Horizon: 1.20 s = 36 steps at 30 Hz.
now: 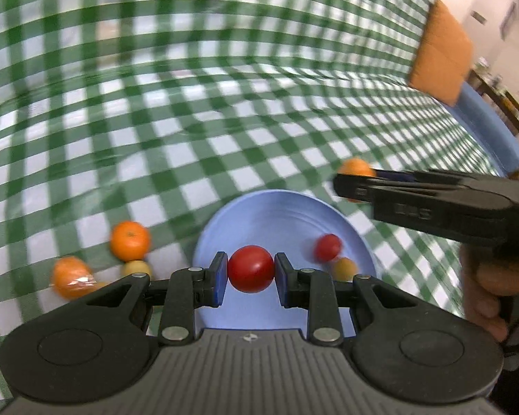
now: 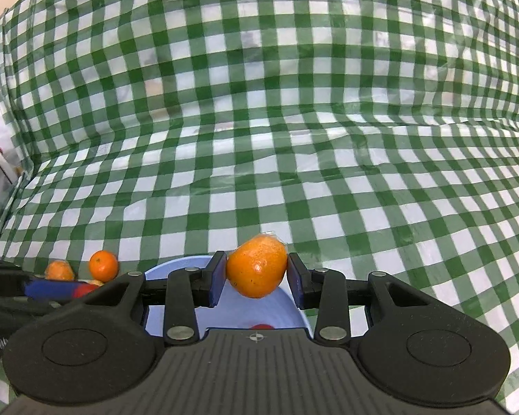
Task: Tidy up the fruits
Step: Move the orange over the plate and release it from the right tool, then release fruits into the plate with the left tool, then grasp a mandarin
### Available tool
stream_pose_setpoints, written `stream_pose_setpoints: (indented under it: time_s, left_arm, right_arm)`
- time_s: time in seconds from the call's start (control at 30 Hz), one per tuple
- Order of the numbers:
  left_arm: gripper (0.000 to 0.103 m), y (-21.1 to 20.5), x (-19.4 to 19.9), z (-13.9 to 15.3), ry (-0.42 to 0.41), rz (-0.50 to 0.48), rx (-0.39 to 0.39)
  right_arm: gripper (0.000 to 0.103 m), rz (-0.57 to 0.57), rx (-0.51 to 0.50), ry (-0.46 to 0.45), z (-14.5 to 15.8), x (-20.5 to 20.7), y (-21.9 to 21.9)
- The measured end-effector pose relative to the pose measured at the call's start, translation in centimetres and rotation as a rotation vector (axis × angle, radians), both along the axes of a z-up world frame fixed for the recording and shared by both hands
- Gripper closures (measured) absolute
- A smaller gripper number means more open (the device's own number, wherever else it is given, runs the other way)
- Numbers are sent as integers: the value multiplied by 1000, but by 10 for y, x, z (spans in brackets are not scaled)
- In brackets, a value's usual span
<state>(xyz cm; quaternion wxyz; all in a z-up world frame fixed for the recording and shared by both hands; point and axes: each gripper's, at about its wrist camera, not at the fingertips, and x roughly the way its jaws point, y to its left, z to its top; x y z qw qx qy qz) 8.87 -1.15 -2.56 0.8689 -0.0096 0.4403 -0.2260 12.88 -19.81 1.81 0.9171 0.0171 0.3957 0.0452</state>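
Black plastic tongs (image 1: 251, 273), blue pads (image 1: 220, 278), silver pivot screws, ribbed grey base, bare-skinned hand (image 1: 484, 294)

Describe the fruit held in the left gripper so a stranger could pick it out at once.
Find the blue plate on the green checked tablecloth. Above its near edge, the left gripper pinches a red tomato. It is larger than the red one lying on the plate.

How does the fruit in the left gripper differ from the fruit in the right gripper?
Colour: the tomato in the left gripper is smooth glossy red; the wrapped mandarin in the right gripper is orange, with clear film peaking at its top.
Shape: the tomato looks nearly round; the wrapped mandarin is lopsided and sits tilted.
Size: the wrapped mandarin spreads its pads wider than the tomato does.
Shared: both are pinched between blue pads above the blue plate.
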Motion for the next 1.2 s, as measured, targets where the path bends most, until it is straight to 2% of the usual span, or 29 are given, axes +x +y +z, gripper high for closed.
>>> stream_pose_setpoints:
  time_s: [0.13,0.23,0.27,0.4,1.2]
  left_arm:
    - [70,-16,-4,-2,2,-56,-2]
    - [55,-24,-9,-3,-4,-101,-8]
    - [55,-25,-11,-2,-15,-106,-1]
    - [55,-25,-9,-2,-13,-90,-2]
    - [55,-11,-1,2,-19,16,28]
  right_arm:
    - [63,27,4,2,-1,-1,5]
    - [63,35,4,11,-2,0,7]
    - [63,33,2,10,-3,1,8]
    - [48,21,-7,6,-3,2,9]
    - [48,19,-16,1,-2,4,19]
